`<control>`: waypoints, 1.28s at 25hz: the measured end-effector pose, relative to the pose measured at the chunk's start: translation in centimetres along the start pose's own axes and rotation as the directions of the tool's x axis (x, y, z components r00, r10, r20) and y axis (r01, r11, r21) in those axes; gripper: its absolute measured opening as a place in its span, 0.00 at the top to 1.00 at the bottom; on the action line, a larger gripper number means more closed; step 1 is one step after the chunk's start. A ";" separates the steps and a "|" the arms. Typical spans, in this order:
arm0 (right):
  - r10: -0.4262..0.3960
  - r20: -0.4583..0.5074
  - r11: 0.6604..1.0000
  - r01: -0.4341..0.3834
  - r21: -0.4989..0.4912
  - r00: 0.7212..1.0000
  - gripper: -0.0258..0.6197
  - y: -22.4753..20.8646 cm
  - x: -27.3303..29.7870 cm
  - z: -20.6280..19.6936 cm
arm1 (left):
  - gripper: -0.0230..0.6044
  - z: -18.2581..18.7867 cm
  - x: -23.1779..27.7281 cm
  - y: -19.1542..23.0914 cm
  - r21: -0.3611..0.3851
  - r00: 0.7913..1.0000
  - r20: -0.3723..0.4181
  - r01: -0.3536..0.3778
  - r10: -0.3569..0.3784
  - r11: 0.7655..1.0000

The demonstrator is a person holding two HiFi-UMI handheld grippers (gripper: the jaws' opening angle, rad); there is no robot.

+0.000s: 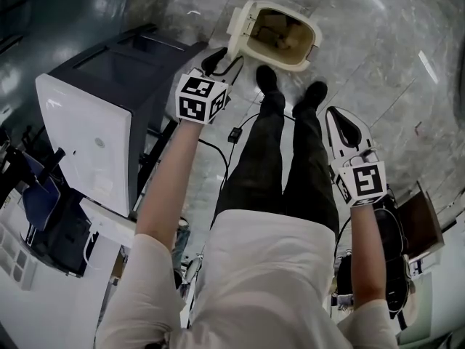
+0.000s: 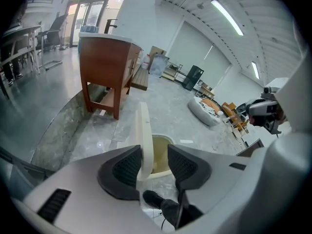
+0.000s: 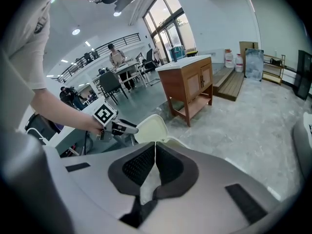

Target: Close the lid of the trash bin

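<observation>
Two claws in view. L claw (image 2: 154, 153) is wide open w/ the upright lid (image 2: 144, 126) of the trash bin (image 1: 280, 38) between its jaws, not pinched. R claw (image 3: 155, 147) is closed tight, empty. Bin stands on the floor (image 1: 378, 42) just ahead of the shoes (image 1: 266, 77). Best, prob.: tip lid over w/ one jaw, then ease it down.

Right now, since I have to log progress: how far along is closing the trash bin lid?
Done: the left tool sits at the upright lid, jaws apart with the lid's edge between them. In hand: no grip yet; the trash bin is open. Left: swing the lid down onto the bin. The right tool is shut and empty.
</observation>
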State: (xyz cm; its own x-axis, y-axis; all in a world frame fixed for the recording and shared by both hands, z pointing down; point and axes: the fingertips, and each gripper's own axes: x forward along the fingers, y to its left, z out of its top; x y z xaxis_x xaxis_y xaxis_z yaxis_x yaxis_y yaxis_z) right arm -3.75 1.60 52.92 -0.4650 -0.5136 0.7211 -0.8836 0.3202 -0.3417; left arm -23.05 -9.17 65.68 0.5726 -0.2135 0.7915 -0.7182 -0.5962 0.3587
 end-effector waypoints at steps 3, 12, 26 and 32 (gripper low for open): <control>0.001 0.001 1.000 -0.001 0.009 1.000 0.91 -0.4 0.1 -0.7 | 0.67 -0.1 0.5 -1.2 0.022 1.000 -0.006 0.019 -0.019 1.000; 0.000 0.000 0.999 0.000 0.042 1.000 0.91 -2.2 0.3 -2.8 | 0.67 -0.8 3.1 -5.2 0.065 0.997 -0.021 0.074 -0.073 0.995; 0.000 0.006 0.996 -0.001 0.086 1.000 0.91 -4.6 1.2 -5.4 | 0.67 -2.7 7.5 -10.1 0.176 0.987 -0.083 0.148 -0.135 0.973; 0.006 0.002 0.995 -0.006 0.104 1.000 0.91 -5.5 1.4 -6.8 | 0.67 -4.5 9.8 -11.8 0.224 0.977 -0.149 0.183 -0.152 0.957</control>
State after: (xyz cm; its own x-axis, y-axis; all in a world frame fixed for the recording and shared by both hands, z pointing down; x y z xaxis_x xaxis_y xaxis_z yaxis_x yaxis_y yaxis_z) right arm 0.80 4.53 59.87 -0.4704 -0.5131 0.7180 -0.8817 0.2389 -0.4069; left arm -10.69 -0.75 71.40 0.6099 -0.0024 0.7925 -0.4942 -0.7830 0.3779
